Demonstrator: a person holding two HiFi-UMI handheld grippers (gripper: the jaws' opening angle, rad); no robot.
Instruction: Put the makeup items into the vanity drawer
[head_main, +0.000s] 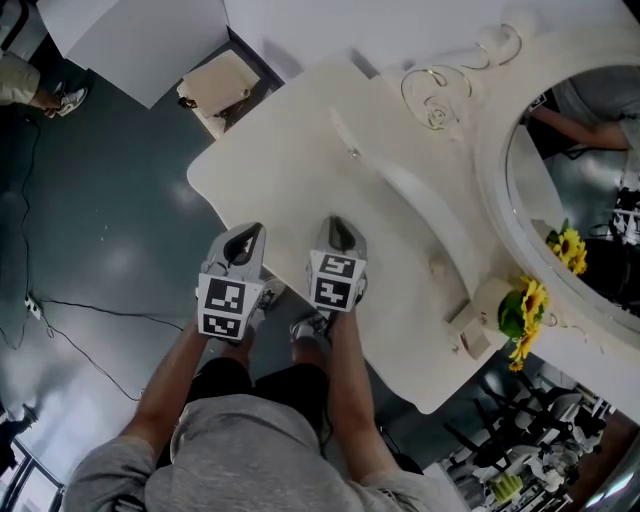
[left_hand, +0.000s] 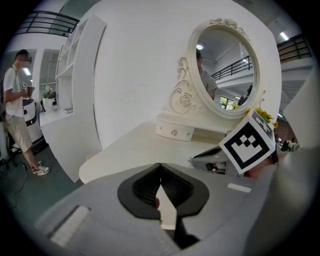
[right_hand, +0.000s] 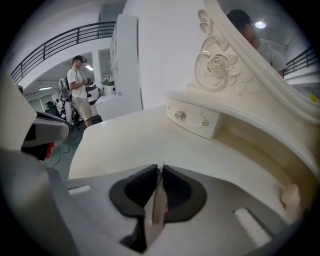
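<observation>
No makeup items show in any view. My left gripper (head_main: 245, 233) hangs just off the near edge of the cream vanity table (head_main: 300, 140), its jaws shut with nothing between them (left_hand: 160, 165). My right gripper (head_main: 338, 225) is beside it, over the table's near edge, jaws together and empty (right_hand: 162, 167). A small drawer unit with round knobs (right_hand: 192, 118) sits closed at the foot of the mirror, also seen in the left gripper view (left_hand: 174, 132). The right gripper's marker cube (left_hand: 248, 143) shows at the right of the left gripper view.
An oval mirror (head_main: 570, 190) in a carved frame stands at the table's far side, with sunflowers (head_main: 525, 310) by it. A cream stool (head_main: 215, 85) sits on the floor to the left, near a white cabinet (left_hand: 75, 90). A person (left_hand: 17, 110) stands in the background.
</observation>
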